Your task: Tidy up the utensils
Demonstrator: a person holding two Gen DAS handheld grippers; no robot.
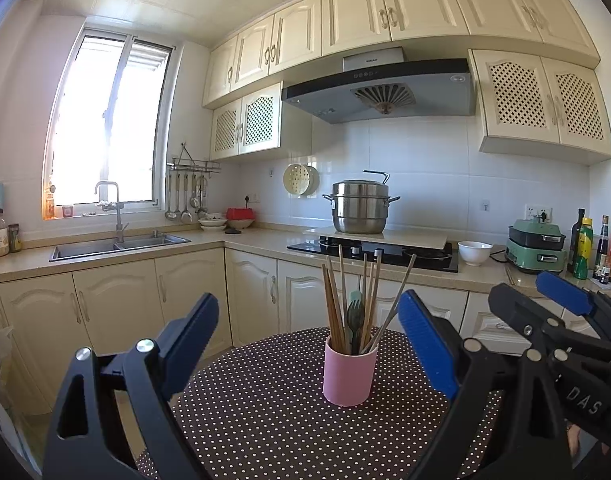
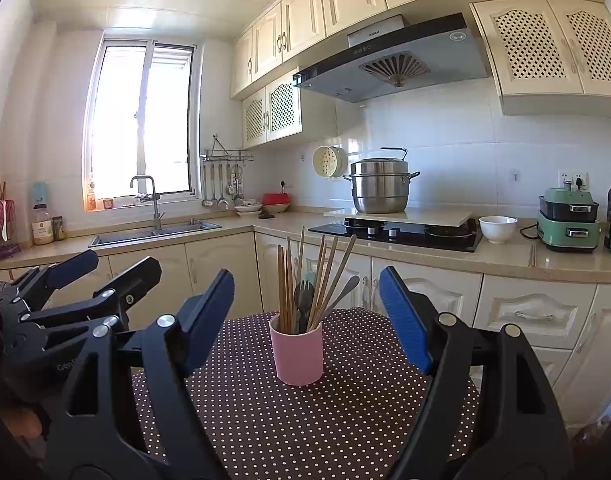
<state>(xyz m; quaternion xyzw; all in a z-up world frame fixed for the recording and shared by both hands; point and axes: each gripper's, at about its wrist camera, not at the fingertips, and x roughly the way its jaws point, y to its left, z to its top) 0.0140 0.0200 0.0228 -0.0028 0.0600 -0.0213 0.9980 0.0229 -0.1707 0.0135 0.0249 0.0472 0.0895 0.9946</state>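
Both claws spread, nothing between the pads, both pointing roughly level at the same target. Left claw point(image 1: 309, 344) has its blue pads either side of the pink cup point(image 1: 348, 374) as seen from its own camera, but the cup sits further out on the table, apart from the fingers. Right claw point(image 2: 307, 316) same story: wide open, cup framed between its fingers, no contact. The two claws sit side by side; the right one shows at the right edge of the left wrist view, the left one at the left edge of the right wrist view. Pink cup stands upright near the middle of the round table point(image 2: 305, 432), which has a dark polka-dot cloth. Cup holds the utensils: a bundle of wooden chopsticks point(image 2: 284, 284) standing on the left side, more chopsticks fanned to the right, a dark fork point(image 1: 355, 314) in the middle with tines up, a dark spoon head next to it in the right wrist view, and one grey metal handle point(image 2: 339, 300) leaning out to the right. Nothing else on the cloth. Background: L-shaped kitchen counter with sink point(image 1: 117, 246) under the window, steel steamer pot point(image 1: 359, 208) on a board over the hob, white bowl point(image 1: 474, 253), green appliance point(image 1: 536, 247), bottles at far right.
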